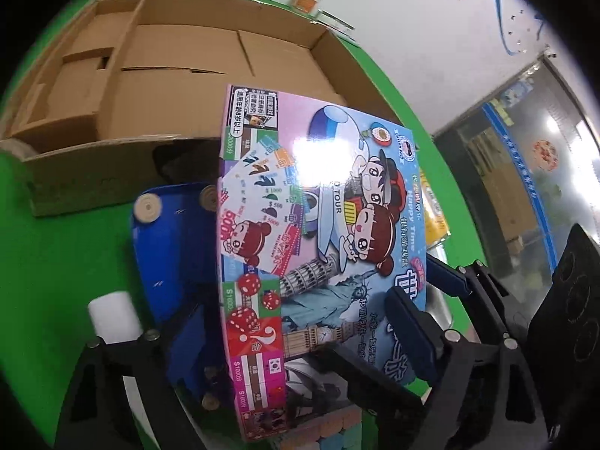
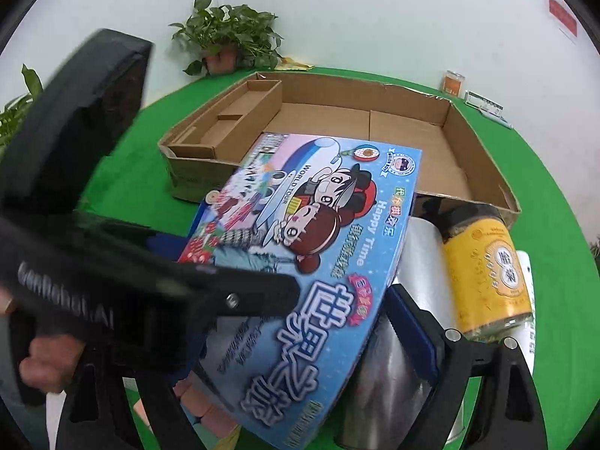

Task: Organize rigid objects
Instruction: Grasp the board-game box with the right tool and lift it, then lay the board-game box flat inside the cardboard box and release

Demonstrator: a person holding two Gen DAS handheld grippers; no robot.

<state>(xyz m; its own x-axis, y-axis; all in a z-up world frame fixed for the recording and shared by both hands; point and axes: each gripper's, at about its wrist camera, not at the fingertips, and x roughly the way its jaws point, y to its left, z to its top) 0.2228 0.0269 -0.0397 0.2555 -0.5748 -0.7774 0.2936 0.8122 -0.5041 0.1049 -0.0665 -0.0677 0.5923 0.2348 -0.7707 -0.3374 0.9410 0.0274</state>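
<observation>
A colourful board game box [image 1: 318, 232] is tilted up off the green table, in front of an open cardboard tray [image 1: 195, 75]. My left gripper [image 1: 300, 337] is shut on the box's near end; its right finger [image 1: 412, 322] presses the lid. In the right wrist view the same box [image 2: 330, 255] fills the middle, and the left gripper's black body [image 2: 150, 300] crosses it. My right gripper [image 2: 311, 341] holds the box's near right edge with its blue-padded finger [image 2: 412, 330]. The cardboard tray [image 2: 483, 172] lies behind.
A blue board with wooden wheels [image 1: 168, 232] lies under the box. A white roll [image 1: 112, 311] stands at left. A yellow-labelled jar [image 2: 487, 270], a clear wrapped roll [image 2: 416, 262] and pastel blocks [image 2: 210, 412] lie near the box. Potted plants [image 2: 225, 33] stand at the back.
</observation>
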